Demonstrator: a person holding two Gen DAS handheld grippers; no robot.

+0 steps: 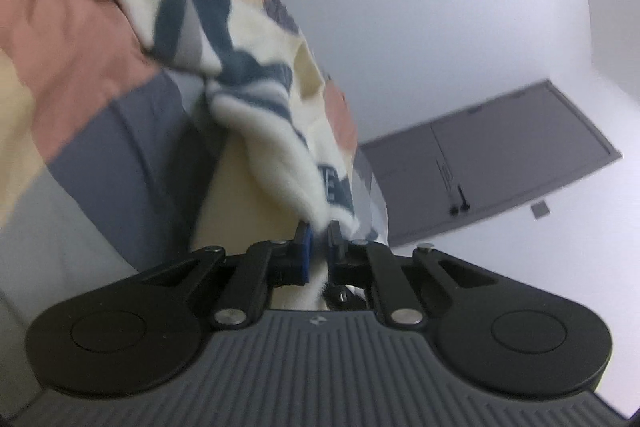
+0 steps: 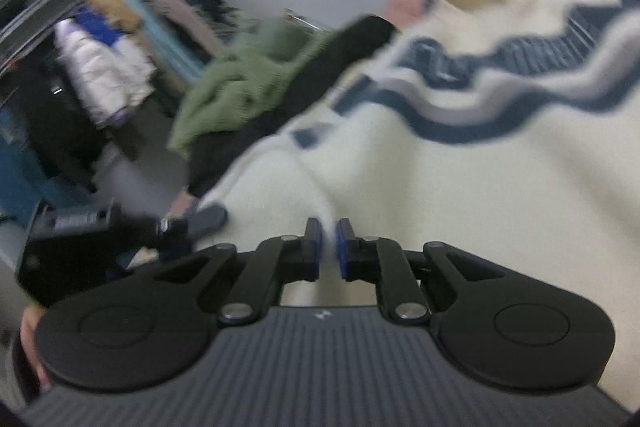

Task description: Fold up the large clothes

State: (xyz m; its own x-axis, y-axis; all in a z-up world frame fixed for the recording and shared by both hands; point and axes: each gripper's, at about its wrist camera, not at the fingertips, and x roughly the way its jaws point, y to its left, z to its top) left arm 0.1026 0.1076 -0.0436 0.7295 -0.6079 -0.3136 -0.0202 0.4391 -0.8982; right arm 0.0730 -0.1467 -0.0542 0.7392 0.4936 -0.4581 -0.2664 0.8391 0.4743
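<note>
Both grippers, left gripper [image 1: 319,241] and right gripper [image 2: 329,241], pinch my cream fleece sweater [image 2: 460,187]: soft, bulky, floppy; I judge edge holds best.

Seen from each wrist camera, a hand-held gripper is built on a dark grey ribbed housing, stamped near its front edge with a small pale emblem. On either side of the housing a broad, rounded black plate is fitted, each marked with a shallow circular recess and a triangular cut-out. Black link arms are pinned to the housing by silver round-headed rivets, with smaller silver pins at the outer joints. The left hand-held gripper [image 1: 318,247] and the right hand-held gripper [image 2: 329,247] both end in short black fingers faced with blue pads [image 2: 316,247]. A small silver screw is seen behind the left fingers.
</note>
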